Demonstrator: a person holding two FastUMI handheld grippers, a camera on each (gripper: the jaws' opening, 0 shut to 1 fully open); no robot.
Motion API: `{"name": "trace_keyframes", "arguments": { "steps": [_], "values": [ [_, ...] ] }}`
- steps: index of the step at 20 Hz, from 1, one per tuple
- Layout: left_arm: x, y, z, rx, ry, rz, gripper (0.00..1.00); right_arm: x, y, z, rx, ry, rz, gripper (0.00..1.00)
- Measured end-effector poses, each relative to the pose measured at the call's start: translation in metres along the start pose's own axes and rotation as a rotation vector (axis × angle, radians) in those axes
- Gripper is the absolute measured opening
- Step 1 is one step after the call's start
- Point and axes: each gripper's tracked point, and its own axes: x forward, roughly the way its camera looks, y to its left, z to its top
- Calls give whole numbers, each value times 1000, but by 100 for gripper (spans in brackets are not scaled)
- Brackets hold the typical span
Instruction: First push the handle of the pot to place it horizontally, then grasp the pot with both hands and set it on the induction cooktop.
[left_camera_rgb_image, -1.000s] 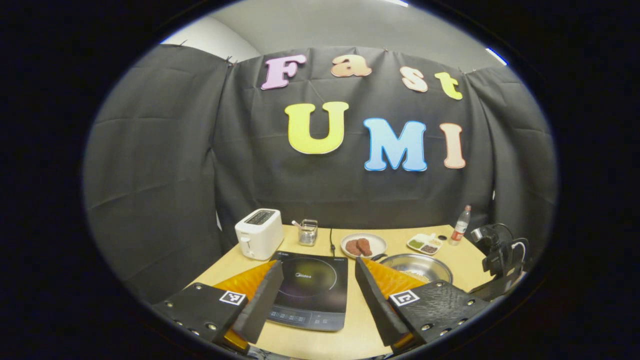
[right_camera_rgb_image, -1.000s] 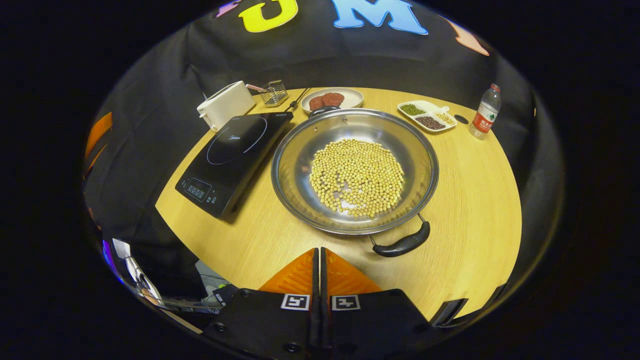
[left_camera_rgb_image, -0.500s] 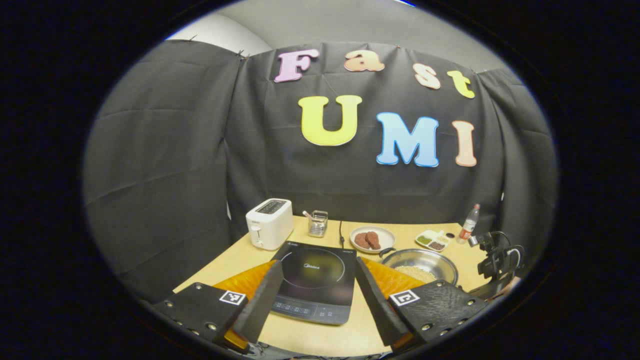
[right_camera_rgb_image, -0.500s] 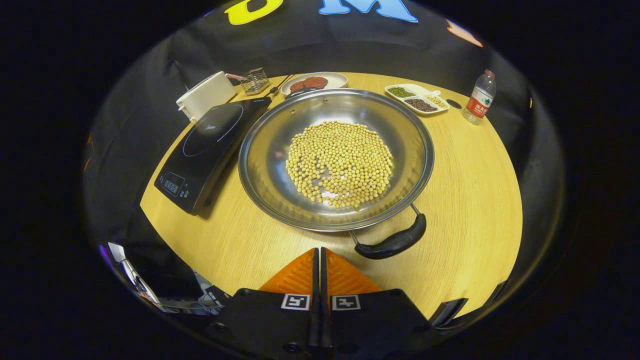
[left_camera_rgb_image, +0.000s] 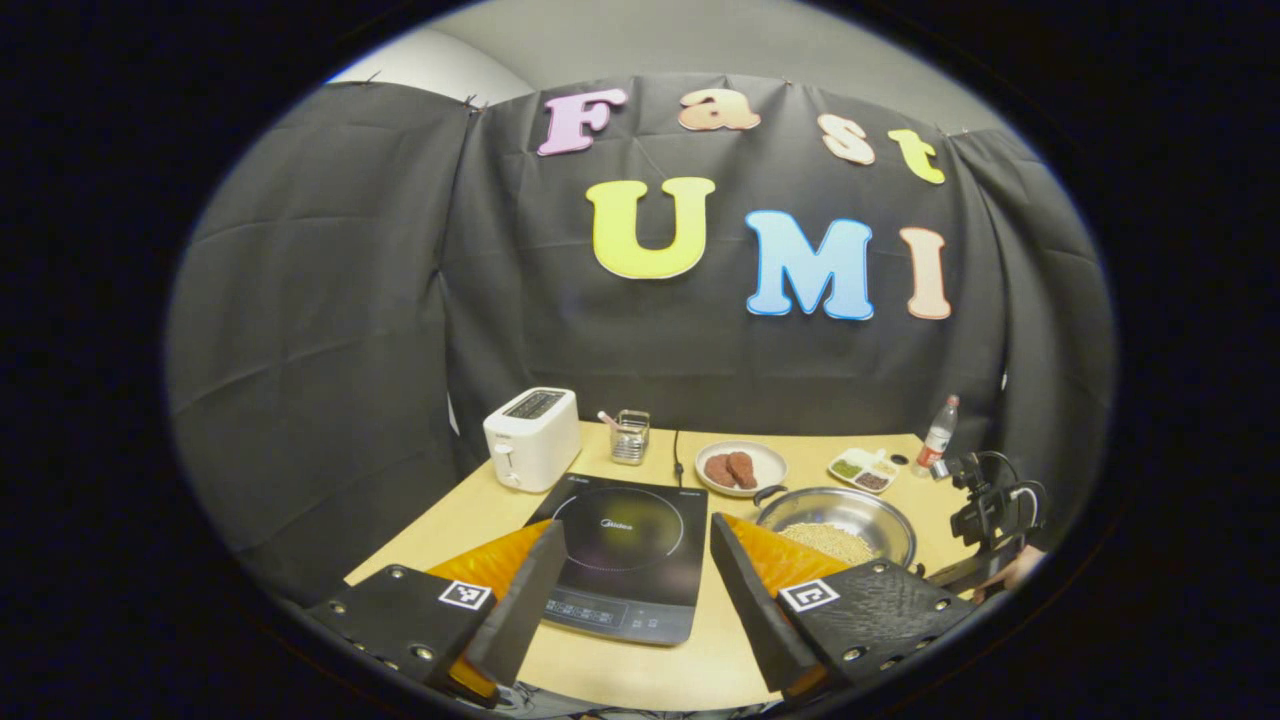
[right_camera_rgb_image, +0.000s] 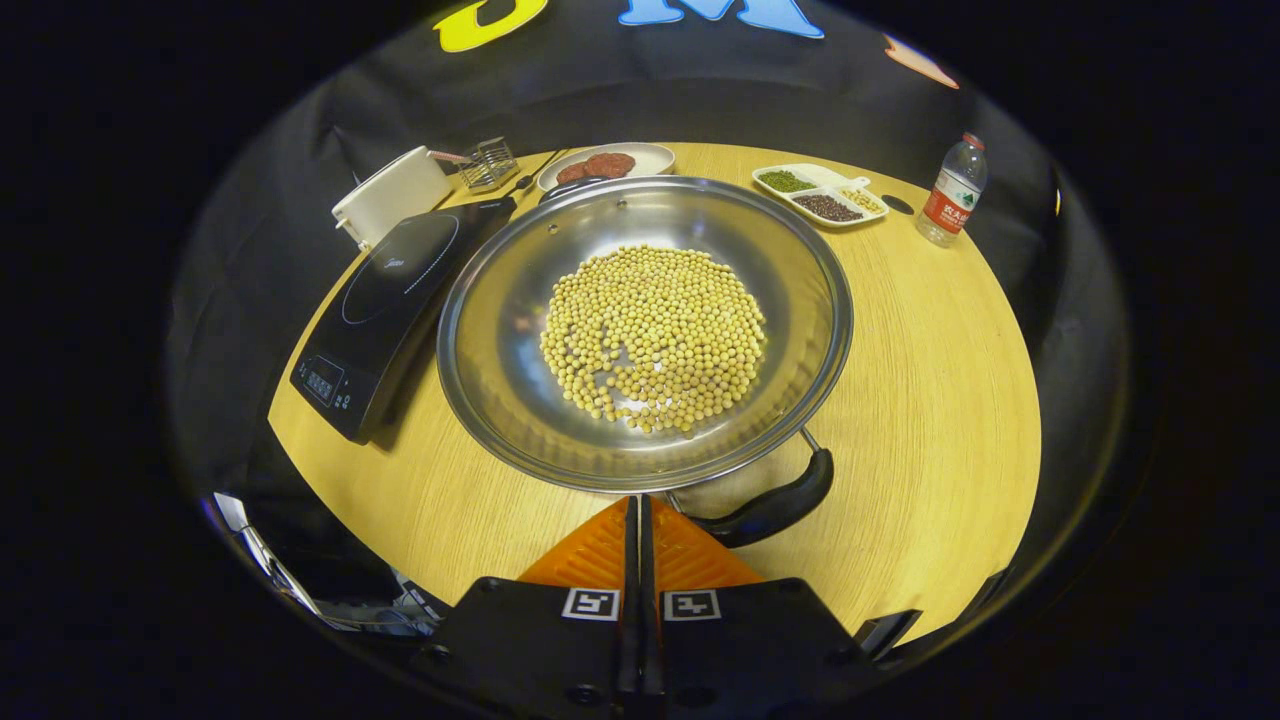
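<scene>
A wide steel pot (right_camera_rgb_image: 800, 300) full of yellow beans (right_camera_rgb_image: 655, 335) sits on the wooden table (right_camera_rgb_image: 940, 380), just right of the black induction cooktop (right_camera_rgb_image: 385, 300). Its near black handle (right_camera_rgb_image: 770, 510) points toward me, slanted to the right; the far handle (right_camera_rgb_image: 565, 185) peeks over the rim. My right gripper (right_camera_rgb_image: 637, 500) is shut, its tips right at the pot's near rim, just left of the near handle. In the left gripper view my left gripper (left_camera_rgb_image: 635, 565) hangs open above the cooktop (left_camera_rgb_image: 625, 555), with the pot (left_camera_rgb_image: 835, 525) to its right and the other gripper (left_camera_rgb_image: 985, 515) beyond.
A white toaster (left_camera_rgb_image: 530, 437), a wire holder (left_camera_rgb_image: 630, 437), a plate of brown patties (left_camera_rgb_image: 740, 467), a divided dish of grains (right_camera_rgb_image: 820, 195) and a water bottle (right_camera_rgb_image: 952, 192) stand along the table's far side.
My right gripper has moved forward toward the pot, whose rim and near handle now lie right at its tips. The left gripper's view shifted slightly; it stays open.
</scene>
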Motion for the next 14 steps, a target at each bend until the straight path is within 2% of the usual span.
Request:
{"name": "trace_keyframes", "arguments": {
  "steps": [1, 2, 6, 13, 14],
  "values": [
    [1, -3, 2, 6, -1, -3, 86, 0, -3, -1, -8, 2, -8, 2],
    [1, -5, 3, 13, -1, -6, 88, 2, -7, -2, -14, 4, -16, 2],
    [2, -10, 3, 30, -2, -9, 86, 1, -25, 0, -22, 2, -41, 2],
    [3, -22, 3, 27, 3, -17, 88, -4, -66, 10, 2, -21, -94, 2],
    [4, -24, 3, 25, 2, -18, 86, -4, -69, 10, -2, -23, -101, 2]
  ]
}}
